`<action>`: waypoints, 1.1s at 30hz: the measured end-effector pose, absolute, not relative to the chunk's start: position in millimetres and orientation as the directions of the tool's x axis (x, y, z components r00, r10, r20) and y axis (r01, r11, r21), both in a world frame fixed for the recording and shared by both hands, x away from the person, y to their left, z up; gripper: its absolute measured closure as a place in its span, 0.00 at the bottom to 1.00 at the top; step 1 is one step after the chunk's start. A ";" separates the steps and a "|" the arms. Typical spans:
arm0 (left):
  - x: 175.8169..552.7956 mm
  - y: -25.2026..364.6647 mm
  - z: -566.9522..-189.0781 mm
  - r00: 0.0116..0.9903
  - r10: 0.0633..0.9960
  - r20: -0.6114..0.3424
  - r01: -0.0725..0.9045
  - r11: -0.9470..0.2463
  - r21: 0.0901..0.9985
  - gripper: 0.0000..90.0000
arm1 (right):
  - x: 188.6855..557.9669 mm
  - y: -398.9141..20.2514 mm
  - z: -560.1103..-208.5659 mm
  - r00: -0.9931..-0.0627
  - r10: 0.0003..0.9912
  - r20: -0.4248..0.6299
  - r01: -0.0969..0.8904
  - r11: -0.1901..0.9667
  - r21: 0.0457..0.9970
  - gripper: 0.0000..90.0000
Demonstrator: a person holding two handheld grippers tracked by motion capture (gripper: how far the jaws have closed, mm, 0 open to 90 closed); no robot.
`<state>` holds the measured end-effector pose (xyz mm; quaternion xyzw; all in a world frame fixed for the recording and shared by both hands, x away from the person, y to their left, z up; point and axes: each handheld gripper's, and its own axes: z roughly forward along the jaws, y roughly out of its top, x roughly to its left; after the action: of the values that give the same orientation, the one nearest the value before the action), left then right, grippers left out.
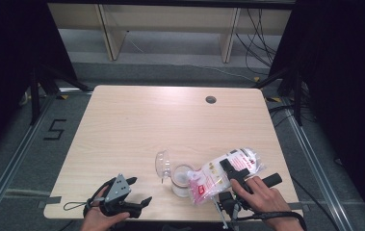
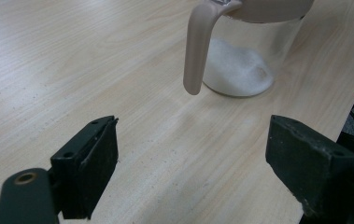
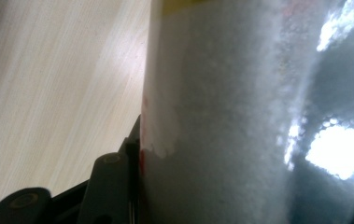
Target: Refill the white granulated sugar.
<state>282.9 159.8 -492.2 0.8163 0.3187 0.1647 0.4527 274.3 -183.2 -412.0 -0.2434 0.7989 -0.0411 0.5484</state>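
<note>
Pouring step underway: right gripper (image 1: pixel 235 174) is clamped on the bag (image 1: pixel 226 174), tilted with its mouth over the jar (image 1: pixel 182 180) near the table's (image 1: pixel 136 125) front edge. Left gripper (image 1: pixel 131 192) idles beside it, jaws apart, empty. Next move: tip further, keeping the mouth over the rim.

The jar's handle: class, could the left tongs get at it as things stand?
Probably yes. The left tongs stand open on bare table, and the jar's handle hangs on their side. The bag, in the right tongs, tips in from the jar's far side.
</note>
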 end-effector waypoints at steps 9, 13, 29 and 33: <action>281.3 158.2 -492.3 0.738 0.674 -0.035 0.376 -0.368 0.850 0.19 | 274.1 -184.3 -413.0 -0.283 -0.432 -0.856 -0.342 0.880 -0.330 0.61; 281.8 158.2 -492.8 0.740 0.671 -0.039 0.375 -0.365 0.852 0.19 | 273.2 -185.2 -414.0 -0.302 -0.408 -0.862 -0.328 0.893 -0.307 0.61; 281.5 158.3 -492.7 0.739 0.673 -0.037 0.377 -0.366 0.851 0.19 | 274.8 -184.4 -412.6 -0.293 -0.432 -0.853 -0.346 0.880 -0.326 0.61; 282.3 159.2 -492.5 0.739 0.673 -0.027 0.374 -0.377 0.848 0.19 | 274.9 -184.2 -411.7 -0.290 -0.440 -0.850 -0.352 0.875 -0.333 0.61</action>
<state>282.3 159.2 -492.5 0.8133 0.3216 0.1638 0.4563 274.9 -184.2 -411.7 -0.2467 0.8020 -0.0407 0.5424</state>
